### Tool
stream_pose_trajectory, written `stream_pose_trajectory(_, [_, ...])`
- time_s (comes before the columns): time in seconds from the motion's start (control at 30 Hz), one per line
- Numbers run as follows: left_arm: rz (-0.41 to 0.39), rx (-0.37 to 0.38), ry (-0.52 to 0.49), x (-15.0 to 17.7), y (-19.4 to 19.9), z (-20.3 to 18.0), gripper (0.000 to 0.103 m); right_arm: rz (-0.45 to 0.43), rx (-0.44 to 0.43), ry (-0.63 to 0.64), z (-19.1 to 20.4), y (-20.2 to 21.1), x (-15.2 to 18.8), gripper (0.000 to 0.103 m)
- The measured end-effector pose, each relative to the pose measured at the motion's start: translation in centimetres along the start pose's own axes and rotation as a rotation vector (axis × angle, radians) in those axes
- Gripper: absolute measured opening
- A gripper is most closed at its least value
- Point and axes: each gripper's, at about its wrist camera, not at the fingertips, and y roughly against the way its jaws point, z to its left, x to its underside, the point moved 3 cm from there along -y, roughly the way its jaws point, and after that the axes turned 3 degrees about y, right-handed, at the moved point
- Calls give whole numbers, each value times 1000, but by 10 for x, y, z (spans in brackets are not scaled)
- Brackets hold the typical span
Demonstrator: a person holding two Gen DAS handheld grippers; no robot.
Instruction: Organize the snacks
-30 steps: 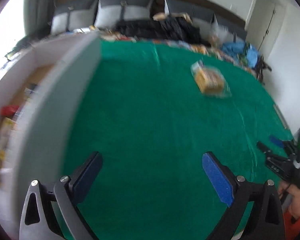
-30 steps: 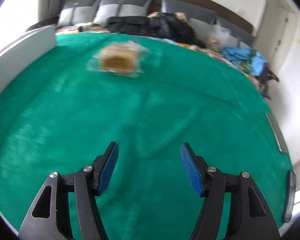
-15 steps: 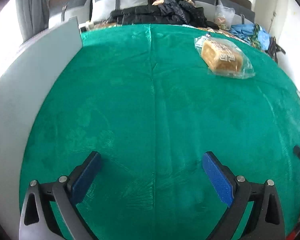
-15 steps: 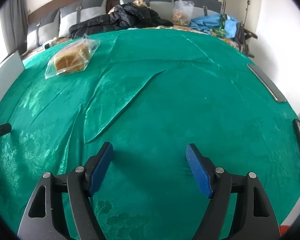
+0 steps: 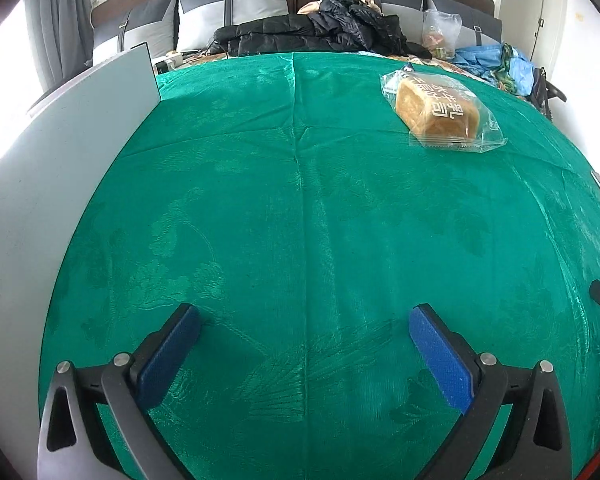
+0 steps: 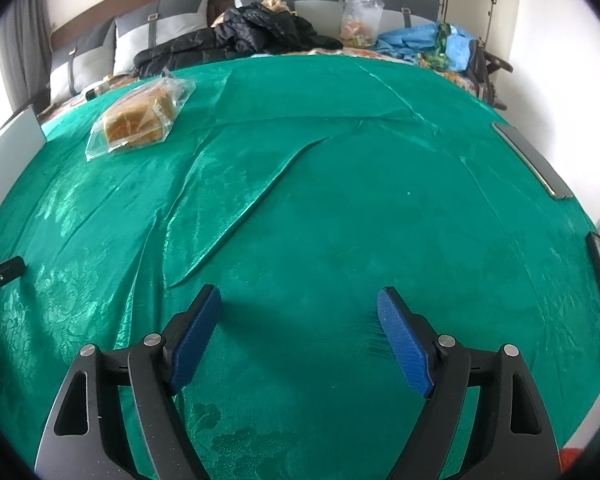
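Presently both tongs, left [image 5: 304, 330] wide, right [image 6: 299, 312] opening, hold nothing. Bagged bread [image 5: 440, 110] on tabletop [image 5: 300, 220]: light, soft, crushable, slippery film; grip loaf's sides gently.

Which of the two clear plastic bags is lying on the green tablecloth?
The clear bag of sliced bread lies on the green tablecloth; the other clear bag stands beyond it, among the dark jackets.

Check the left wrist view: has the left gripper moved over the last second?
Yes. The left gripper has swung away from the grey panel, which filled the left foreground before; the bagged bread now looks sharper.
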Motion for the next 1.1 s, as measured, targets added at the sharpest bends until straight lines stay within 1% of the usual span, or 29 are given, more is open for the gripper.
stream_pose_trajectory(0.7, [-1,0,0,0,0,0,103,4,-11,3,-1,-1,0,86])
stream_pose_trajectory(0.73, [-1,0,0,0,0,0,103,6,-10,5,-1,-1,0,87])
stream_pose_trajectory(0.77, [-1,-1,-1,0,0,0,103,11,-11,9,-1,-2,-1,90])
stream_pose_trajectory(0.87, [-1,-1,-1,0,0,0,103,34,-25,19,1,-5,-4,93])
stream_pose_trajectory(0.97, [-1,-1,-1,0,-1,0,103,116,-50,40,1,-11,-14,93])
stream_pose_trajectory(1.03, [-1,-1,-1,0,0,-1,103,164,-78,76,3,-19,-26,93])
stream_pose_trajectory(1.1, [-1,-1,-1,0,-1,0,103,172,-106,119,4,-28,-36,93])
